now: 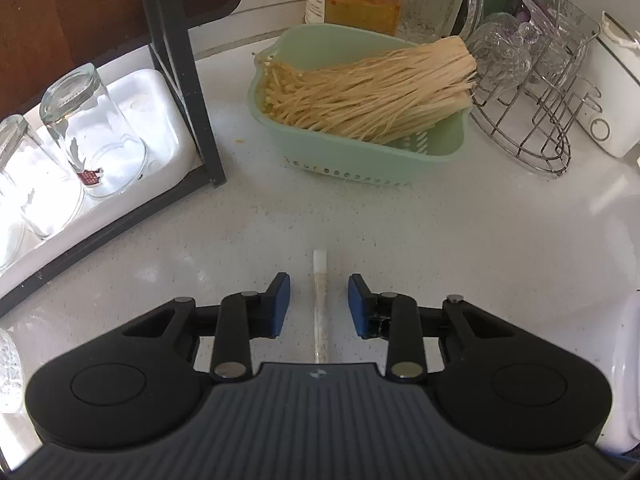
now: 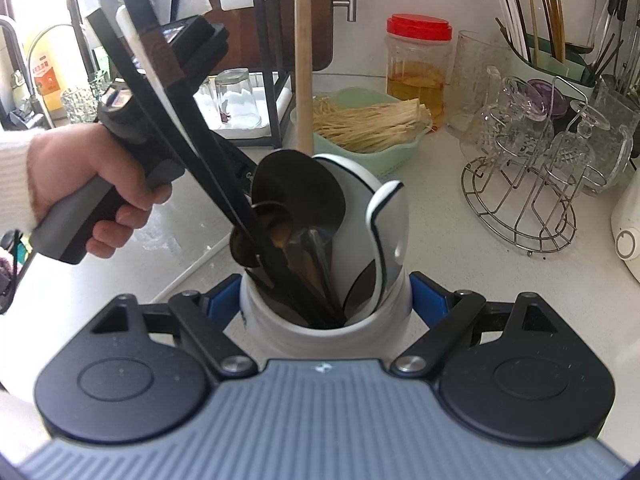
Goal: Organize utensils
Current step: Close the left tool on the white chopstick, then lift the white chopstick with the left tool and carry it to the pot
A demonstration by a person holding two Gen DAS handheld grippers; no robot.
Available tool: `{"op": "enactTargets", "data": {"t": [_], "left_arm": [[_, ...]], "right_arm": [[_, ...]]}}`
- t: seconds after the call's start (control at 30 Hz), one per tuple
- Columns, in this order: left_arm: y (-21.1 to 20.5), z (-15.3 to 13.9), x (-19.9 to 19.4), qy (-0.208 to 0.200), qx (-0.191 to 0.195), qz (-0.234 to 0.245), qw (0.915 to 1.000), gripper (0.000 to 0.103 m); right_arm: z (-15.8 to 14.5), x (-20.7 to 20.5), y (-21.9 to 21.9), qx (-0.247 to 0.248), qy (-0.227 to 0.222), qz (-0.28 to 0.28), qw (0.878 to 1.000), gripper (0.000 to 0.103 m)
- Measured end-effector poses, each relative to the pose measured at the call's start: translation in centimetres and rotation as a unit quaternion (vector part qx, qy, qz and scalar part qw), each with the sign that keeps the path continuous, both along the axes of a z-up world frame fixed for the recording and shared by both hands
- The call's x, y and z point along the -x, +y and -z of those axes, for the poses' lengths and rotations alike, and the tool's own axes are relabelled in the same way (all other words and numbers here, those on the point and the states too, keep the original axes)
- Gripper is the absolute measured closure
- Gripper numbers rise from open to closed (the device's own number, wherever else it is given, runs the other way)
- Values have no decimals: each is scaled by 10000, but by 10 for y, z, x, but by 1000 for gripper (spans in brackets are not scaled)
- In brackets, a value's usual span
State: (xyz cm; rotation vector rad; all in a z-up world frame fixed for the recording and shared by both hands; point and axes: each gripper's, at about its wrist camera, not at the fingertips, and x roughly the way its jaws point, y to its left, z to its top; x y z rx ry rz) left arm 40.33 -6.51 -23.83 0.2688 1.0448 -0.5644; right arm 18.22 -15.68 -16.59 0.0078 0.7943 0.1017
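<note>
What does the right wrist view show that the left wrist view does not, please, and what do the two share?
Only the right wrist view: the right gripper clamped on a white utensil holder holding spoons, a wooden handle and black chopsticks, plus the person's hand.

Only the left wrist view: the left gripper open astride a pale chopstick lying on the counter.

Both: the green basket of enoki mushrooms, the wire glass rack, the upturned glasses.
</note>
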Motion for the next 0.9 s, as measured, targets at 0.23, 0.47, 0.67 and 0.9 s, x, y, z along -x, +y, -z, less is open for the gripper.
{"op": "enactTargets", "data": {"t": [0.23, 0.47, 0.67, 0.9], "left_arm": [[-4, -1, -2, -25, -150, -32, 9999, 91], [-4, -2, 4, 27, -109, 24, 9999, 96], [12, -13, 21, 44, 159, -453, 9988, 96], [31, -34, 46, -15, 398, -1030, 9939, 96]], "right_arm": [[-1, -2, 1, 33, 82, 82, 9999, 13], [0, -3, 2, 43, 83, 145, 9999, 13], [-1, -3, 0, 50, 122, 70, 9999, 13], [0, -7, -5, 41, 72, -163, 9998, 13]]}}
